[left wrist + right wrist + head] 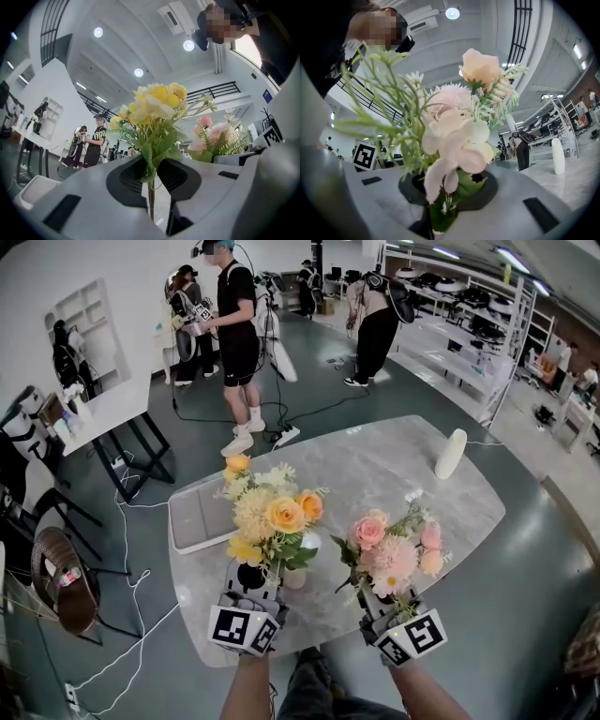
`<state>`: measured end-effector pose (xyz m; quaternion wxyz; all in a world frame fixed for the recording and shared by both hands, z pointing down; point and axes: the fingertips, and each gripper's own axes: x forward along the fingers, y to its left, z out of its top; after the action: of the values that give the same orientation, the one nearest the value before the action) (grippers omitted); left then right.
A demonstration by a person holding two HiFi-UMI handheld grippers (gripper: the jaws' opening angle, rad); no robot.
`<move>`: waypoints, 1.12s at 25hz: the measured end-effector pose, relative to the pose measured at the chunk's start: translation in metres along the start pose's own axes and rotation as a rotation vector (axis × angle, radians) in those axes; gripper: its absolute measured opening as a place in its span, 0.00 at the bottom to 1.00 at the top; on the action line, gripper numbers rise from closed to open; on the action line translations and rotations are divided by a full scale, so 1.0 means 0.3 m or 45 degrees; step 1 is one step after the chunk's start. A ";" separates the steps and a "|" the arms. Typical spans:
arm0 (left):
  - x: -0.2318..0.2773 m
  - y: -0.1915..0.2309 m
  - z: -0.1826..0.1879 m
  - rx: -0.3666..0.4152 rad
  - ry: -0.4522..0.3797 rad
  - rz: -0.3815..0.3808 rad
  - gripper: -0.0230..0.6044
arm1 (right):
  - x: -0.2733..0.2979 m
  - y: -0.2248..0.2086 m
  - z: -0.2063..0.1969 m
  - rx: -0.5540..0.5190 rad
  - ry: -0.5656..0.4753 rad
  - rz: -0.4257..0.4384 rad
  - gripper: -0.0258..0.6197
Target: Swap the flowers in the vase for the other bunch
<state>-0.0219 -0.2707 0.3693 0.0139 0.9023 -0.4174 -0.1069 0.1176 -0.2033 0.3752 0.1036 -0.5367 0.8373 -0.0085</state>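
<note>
Left claw [253, 582] is clamped on the yellow-orange bunch [272, 517] by its stems, right claw [389, 604] on the pink bunch [394, 549], both upright above the marble surface [375, 460], so I'd park yellow aside first, then lower pink stems-first, dead vertical.

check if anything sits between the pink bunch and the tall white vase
Nothing visible: only bare table lies between the pink bunch in the right gripper and the white vase. The yellow bunch sits off to its left.

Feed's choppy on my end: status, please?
Left gripper shut on yellow bunch. Right gripper shut on pink bunch. Both held upright above the table, apart. Nothing in the way.
</note>
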 end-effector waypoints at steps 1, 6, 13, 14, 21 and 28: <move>-0.001 -0.004 0.006 -0.003 -0.005 0.000 0.16 | -0.004 -0.001 0.003 0.001 -0.002 0.001 0.19; -0.005 -0.015 0.021 -0.009 -0.029 -0.002 0.16 | -0.012 -0.006 0.005 -0.001 -0.010 0.008 0.19; -0.009 -0.024 0.036 -0.020 -0.064 0.009 0.16 | -0.020 -0.022 0.003 -0.002 -0.023 0.026 0.19; -0.009 -0.027 0.039 -0.020 -0.067 0.013 0.16 | -0.024 -0.025 0.005 -0.002 -0.025 0.029 0.19; -0.040 -0.007 0.064 -0.040 -0.096 0.052 0.16 | -0.022 -0.007 0.023 -0.006 -0.030 0.052 0.19; -0.057 0.022 0.053 -0.058 -0.096 0.098 0.16 | 0.010 -0.004 0.040 -0.003 -0.034 0.084 0.19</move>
<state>-0.0408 -0.2610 0.3576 0.0227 0.8804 -0.4494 -0.1497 0.1195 -0.2055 0.3632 0.1144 -0.5091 0.8531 0.0034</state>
